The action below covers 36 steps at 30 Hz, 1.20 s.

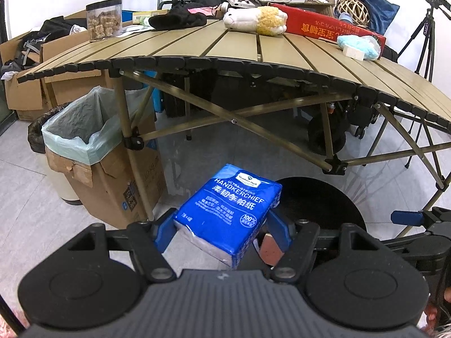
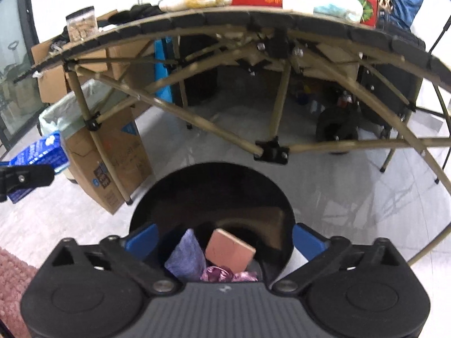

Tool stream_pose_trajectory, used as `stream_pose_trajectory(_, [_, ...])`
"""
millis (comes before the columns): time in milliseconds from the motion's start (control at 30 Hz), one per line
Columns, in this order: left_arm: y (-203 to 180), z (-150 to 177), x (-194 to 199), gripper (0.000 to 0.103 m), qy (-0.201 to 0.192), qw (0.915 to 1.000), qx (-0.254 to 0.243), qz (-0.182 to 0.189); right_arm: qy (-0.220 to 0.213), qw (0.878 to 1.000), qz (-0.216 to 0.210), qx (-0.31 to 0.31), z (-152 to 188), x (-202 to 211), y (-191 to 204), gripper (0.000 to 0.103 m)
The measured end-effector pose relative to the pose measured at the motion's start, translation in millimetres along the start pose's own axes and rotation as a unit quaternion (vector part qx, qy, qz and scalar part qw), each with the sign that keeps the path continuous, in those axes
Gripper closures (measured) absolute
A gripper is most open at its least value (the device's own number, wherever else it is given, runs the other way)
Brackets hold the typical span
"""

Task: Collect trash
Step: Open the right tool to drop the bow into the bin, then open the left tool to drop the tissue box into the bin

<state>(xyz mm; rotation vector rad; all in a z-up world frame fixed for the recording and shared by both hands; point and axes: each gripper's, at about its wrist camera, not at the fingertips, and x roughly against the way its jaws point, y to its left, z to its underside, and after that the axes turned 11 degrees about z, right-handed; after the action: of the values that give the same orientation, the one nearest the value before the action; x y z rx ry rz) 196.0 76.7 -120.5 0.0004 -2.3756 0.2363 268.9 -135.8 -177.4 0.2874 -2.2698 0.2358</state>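
Left gripper (image 1: 222, 225) clamped on a blue handkerchief pack (image 1: 229, 211), jaws pressed against both of its sides, pack lifted off the floor. Held in front of the folding surface (image 1: 253, 50), with the round black bin (image 1: 324, 205) just right of it and lower. Same pack seen at the far left of the right wrist view (image 2: 39, 152), carried in the air near the lined cardboard box (image 1: 93, 152).

Right gripper (image 2: 222, 242) poised straight over the black bin (image 2: 211, 197), jaws spread wide, nothing between them. Inside the bin: a pink flat block (image 2: 229, 253), a purple pouch (image 2: 186, 256) and crinkled pink wrappers (image 2: 222, 274), all lying loose at the bottom.

Judged as well under way: several pieces already binned, one more in hand and close to a drop. Pack not yet over the bin mouth; a short shift to the right and a release seemingly all that remained for it. Whether the pack was meant for the black bin or the bag-lined box could not be told.

Left on the surface: a plush toy (image 1: 253, 21), a red carton (image 1: 327, 25), a light blue fluffy bundle (image 1: 360, 46), a jar of snacks (image 1: 104, 19) and black cloth (image 1: 177, 19). Which of these counted as trash could not be told either.
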Motion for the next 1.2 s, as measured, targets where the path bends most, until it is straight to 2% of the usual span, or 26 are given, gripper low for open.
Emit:
stream_pose_trajectory(367, [-11.2,4.3,-8.3,0.034,0.019,0.9997,-0.014,0.01,0.023,0.999,0.026,-0.012,1.3,1.5,-11.1,0.0])
stream_pose_trajectory(600, [-28.9,9.7,-18.5,0.034,0.037,0.9985,-0.031,0.026,0.05,0.996,0.048,-0.054,2.4,3.6,-39.3,0.0])
stream_pose_trajectory(867, [-47.2,18.0,-33.2,0.034,0.065,0.996,-0.045,0.043,0.054,0.992,0.058,-0.102,0.9,12.7,-68.9,0.0])
stream_pose_trajectory(1200, [-75.8,22.9,-55.1,0.034,0.092,0.991,-0.066,0.071,0.035,0.986,0.081,-0.145,-1.2,32.0,-103.5,0.0])
